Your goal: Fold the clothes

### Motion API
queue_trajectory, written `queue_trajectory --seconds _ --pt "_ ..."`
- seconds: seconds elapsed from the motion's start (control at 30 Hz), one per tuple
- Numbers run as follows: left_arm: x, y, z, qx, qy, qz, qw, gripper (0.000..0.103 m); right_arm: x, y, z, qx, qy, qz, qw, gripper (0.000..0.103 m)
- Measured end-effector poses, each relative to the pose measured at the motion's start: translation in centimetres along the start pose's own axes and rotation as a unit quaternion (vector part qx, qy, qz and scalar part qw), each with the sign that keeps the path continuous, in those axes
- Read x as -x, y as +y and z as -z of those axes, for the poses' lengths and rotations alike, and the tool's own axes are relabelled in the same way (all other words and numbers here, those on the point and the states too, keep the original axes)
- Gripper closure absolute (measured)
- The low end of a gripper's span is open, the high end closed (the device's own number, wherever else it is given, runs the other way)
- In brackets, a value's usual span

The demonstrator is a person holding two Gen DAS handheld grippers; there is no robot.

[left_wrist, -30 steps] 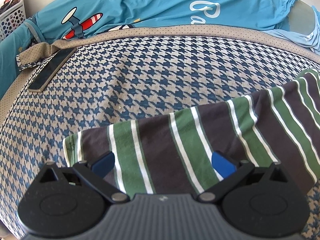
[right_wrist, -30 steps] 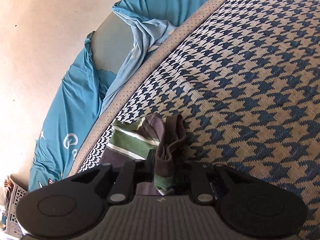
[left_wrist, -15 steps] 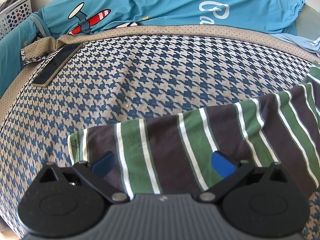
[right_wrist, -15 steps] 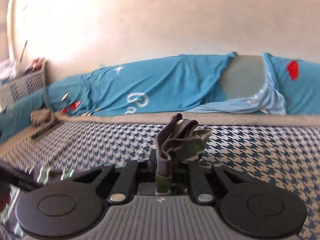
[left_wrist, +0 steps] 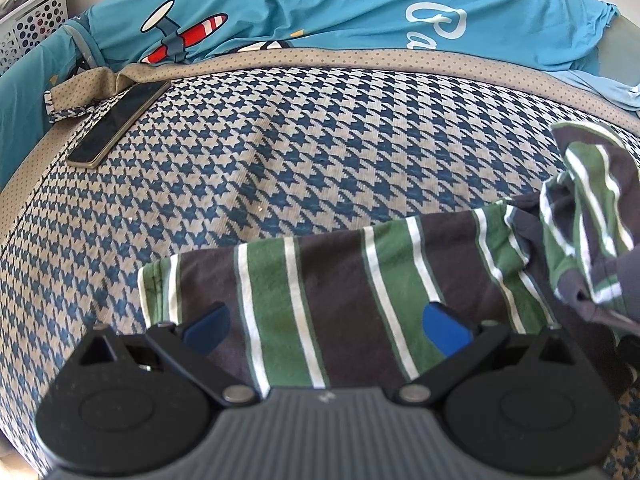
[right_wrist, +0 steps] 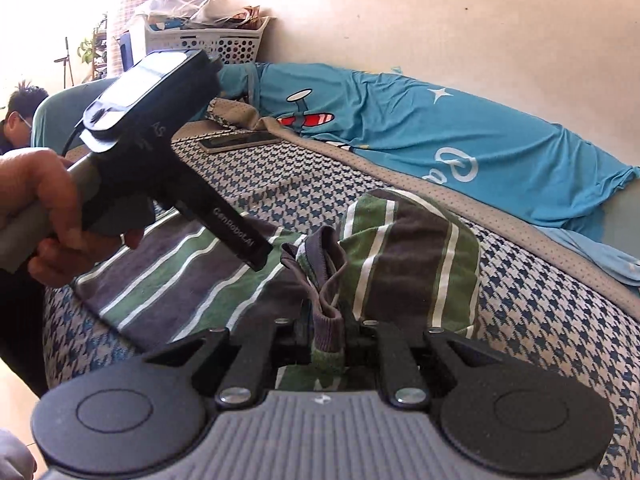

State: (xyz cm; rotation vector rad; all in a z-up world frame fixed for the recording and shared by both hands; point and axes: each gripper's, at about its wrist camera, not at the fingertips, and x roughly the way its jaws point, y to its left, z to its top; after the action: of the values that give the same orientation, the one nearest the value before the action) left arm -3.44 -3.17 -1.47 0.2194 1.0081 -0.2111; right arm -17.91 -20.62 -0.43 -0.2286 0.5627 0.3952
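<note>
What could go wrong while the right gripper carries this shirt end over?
1. The right gripper pinches only a thin bunch of the shirt's edge; a tug might pull it free.
2. The left gripper's jaws are open over the other end, so the shirt may slide on the blanket.
3. The lifted flap is crumpled and may land creased.

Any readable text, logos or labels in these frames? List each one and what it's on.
"GenRobot.AI": white print along the finger of the left gripper, seen from the right wrist.
"AS": partial marking on that gripper's body, the rest hidden.
"Pa": start of a white script word on the blue bedsheet; the remainder is cut off by folds.
Small emblem on each gripper's ribbed housing: too small to read.
</note>
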Motion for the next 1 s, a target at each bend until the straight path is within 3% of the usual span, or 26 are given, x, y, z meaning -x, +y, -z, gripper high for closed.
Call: queue_trajectory --seconds 0.2,0.33,0.57,0.87,1.0 --pt "0.2 0.5 -0.1 0.012 -0.008 0.000 0.9999 0.000 -1.7 1.6 1.1 0.030 0.036 -0.016 0.999 0.090" --pt "0.4 0.5 -0.2 0.017 -0.013 0.010 0.9997 0.000 -2.5 2.2 1.6 0.046 0.050 -0.004 0.998 0.091" --pt "0.5 0.1 -0.4 0.014 -0.021 0.020 0.9995 0.000 -2.6 1.0 1.3 0.007 0.059 -0.016 0.998 0.088" --pt "0.5 -0.2 -0.4 0.017 -0.025 0.025 0.9992 0.000 0.0 -0.9 -0.2 -0.041 0.015 -0.031 0.999 0.080" --pt "0.6 -0.1 -0.4 0.021 -0.029 0.025 0.9990 0.000 1.0 -2.5 -1.1 -0.071 -0.023 0.016 0.997 0.080"
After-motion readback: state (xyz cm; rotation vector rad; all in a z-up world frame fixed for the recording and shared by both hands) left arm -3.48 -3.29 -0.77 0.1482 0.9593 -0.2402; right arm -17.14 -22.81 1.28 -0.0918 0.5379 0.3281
